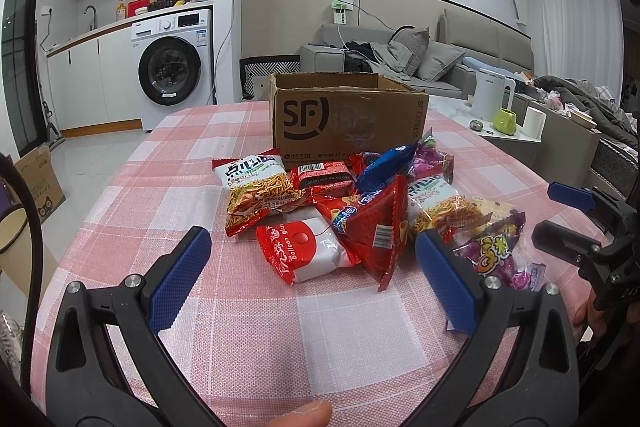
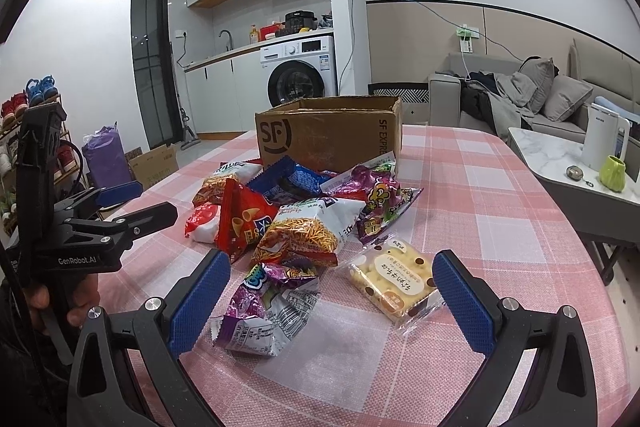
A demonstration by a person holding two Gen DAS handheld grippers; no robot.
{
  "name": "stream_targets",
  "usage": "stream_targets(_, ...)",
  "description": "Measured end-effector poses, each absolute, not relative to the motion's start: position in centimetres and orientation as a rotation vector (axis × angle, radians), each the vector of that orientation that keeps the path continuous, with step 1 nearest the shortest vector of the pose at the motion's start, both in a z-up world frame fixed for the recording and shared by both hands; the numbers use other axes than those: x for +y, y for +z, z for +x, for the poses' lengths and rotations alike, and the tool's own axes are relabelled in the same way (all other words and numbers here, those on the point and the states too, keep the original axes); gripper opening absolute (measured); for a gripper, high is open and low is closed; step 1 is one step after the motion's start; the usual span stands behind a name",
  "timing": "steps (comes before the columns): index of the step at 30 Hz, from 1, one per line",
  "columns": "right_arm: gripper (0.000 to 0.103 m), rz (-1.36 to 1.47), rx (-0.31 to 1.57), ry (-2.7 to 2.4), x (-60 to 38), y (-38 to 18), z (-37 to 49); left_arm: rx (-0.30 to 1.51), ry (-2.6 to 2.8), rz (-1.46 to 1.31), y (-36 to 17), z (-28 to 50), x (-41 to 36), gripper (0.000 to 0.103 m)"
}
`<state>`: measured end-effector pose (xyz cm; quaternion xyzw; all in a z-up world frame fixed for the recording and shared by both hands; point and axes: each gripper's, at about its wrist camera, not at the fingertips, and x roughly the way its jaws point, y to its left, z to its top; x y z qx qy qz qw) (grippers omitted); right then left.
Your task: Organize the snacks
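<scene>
A heap of crinkled foil snack packets (image 1: 344, 203), red, white, blue and purple, lies on the pink checked tablecloth (image 1: 240, 327) just ahead of both claws. The left gripper (image 1: 312, 267) and right gripper (image 2: 332, 291) gape wide, empty. Behind the heap stands a brown cardboard box (image 1: 348, 115), top seemingly open.

A brown cardboard box (image 1: 348, 115) printed with a black SF logo stands on a pink-and-white checked tablecloth (image 1: 248, 327). In front of the box lie snack packets: a red triangular bag (image 1: 376, 231), a red-and-white balloon-gum pack (image 1: 308, 251), a white-and-red packet of orange noodle sticks (image 1: 260, 191), a blue packet (image 1: 384, 163) and a purple packet (image 2: 260, 303). Right of the purple one lies a clear pack with yellow contents and brown dots (image 2: 394, 287). Both grippers, left (image 1: 316, 279) and right (image 2: 328, 303), are black with blue pads (image 2: 200, 303).
</scene>
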<state>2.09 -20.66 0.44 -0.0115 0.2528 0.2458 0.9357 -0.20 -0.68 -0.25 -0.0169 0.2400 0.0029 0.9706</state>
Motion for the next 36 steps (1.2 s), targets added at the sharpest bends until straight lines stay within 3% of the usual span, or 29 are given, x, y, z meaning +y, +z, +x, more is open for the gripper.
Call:
stream_targets(27,0.102,-0.073,0.730,0.611,-16.9,-0.7,2.8,0.579,-0.030,-0.054,-0.5,1.2,-0.3,0.102)
stream_targets(36,0.079,-0.008,0.839,0.644,-16.5,-2.6,4.6,0.663,-0.045,-0.061,-1.3,2.8,0.3,0.101)
